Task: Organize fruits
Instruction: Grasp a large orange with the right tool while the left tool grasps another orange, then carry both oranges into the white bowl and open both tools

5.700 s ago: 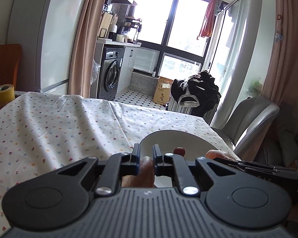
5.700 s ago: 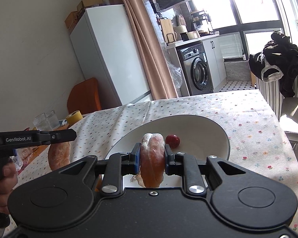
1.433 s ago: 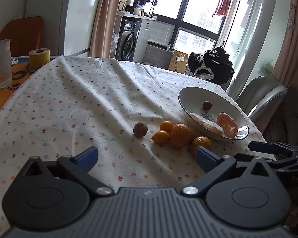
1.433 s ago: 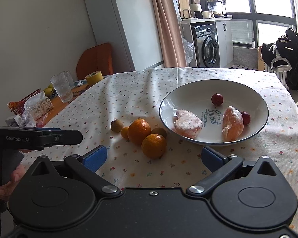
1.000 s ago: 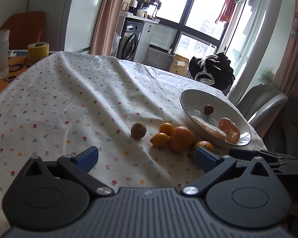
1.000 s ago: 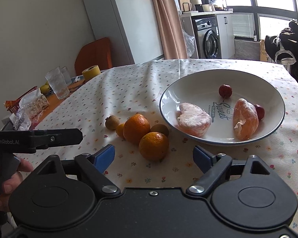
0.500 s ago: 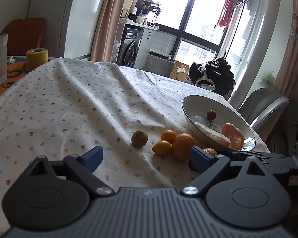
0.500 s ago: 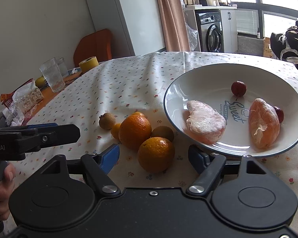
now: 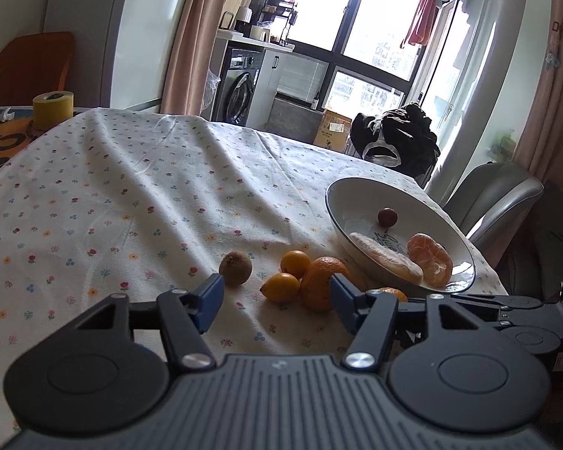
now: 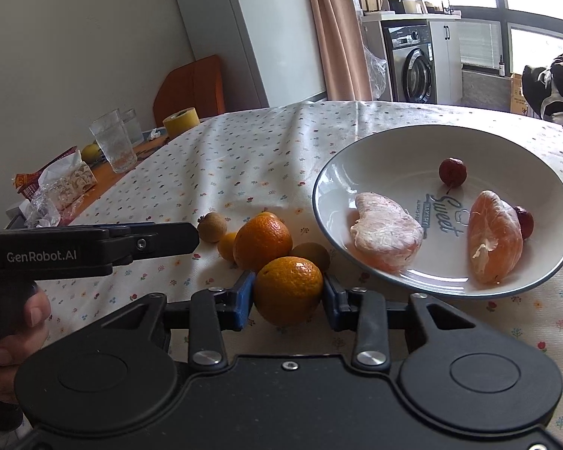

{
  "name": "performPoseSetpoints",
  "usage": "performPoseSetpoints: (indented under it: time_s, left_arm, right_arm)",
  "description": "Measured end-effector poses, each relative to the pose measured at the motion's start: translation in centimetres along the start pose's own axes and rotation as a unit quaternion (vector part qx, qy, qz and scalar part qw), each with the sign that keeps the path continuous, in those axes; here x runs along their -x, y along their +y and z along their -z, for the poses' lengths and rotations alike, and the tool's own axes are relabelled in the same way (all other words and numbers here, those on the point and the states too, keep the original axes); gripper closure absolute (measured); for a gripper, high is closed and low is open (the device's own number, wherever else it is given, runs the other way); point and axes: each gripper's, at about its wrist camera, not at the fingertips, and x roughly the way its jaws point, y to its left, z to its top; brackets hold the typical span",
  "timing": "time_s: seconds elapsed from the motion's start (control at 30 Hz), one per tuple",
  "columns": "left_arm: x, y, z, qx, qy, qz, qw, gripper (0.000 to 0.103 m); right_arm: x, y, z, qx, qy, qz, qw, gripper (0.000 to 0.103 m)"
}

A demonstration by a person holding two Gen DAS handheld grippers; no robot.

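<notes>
The right gripper [image 10: 286, 296] brackets the nearest orange [image 10: 288, 290] on the tablecloth [image 10: 244, 150], blue pads touching its sides, beside the plate [image 10: 394, 142]. The left gripper [image 9: 274, 294] hangs spread, empty.

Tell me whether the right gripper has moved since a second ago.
Yes. The right gripper has come forward toward the white plate, which looms larger, and its jaws now bracket the nearest orange.

Two oranges [image 10: 288, 290], two kumquats [image 9: 280, 287], one kiwi [image 9: 236, 262], one bowl [image 10: 394, 138], two peeled segments [image 10: 386, 234], two red berries [image 10: 452, 171].
</notes>
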Motion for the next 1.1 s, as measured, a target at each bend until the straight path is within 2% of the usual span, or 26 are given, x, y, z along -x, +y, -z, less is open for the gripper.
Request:
performPoseSetpoints:
  time_s: [0.23, 0.5, 0.57, 0.83, 1.1]
  left_arm:
    - [0.0, -1.1, -0.8, -0.007, -0.01, 0.011, 0.9999, 0.052]
    - [-1.6, -2.0, -1.0, -0.01, 0.004, 0.02, 0.9997, 0.071]
    - [-2.1, -2.3, -1.1, -0.009, 0.009, 0.028, 0.9995, 0.072]
    - [-4.2, -3.3, -1.0, -0.019, 0.035, 0.017, 0.9991, 0.072]
    - [-5.0, -3.4, -1.1, -0.02, 0.037, 0.01, 0.9991, 0.072]
  right_arm:
    - [2.1, -0.2, -1.2, 0.003, -0.035, -0.007, 0.999, 0.067]
    - [3.2, -2.0, -2.3, -0.005, -0.06, 0.005, 0.998, 0.067]
    - [3.4, -2.7, -2.4, -0.011, -0.065, 0.01, 0.998, 0.067]
    - [4.0, -5.1, -3.0, -0.027, -0.08, 0.029, 0.996, 0.067]
    - [4.1, -6.7, -3.5, -0.033, -0.088, 0.041, 0.995, 0.067]
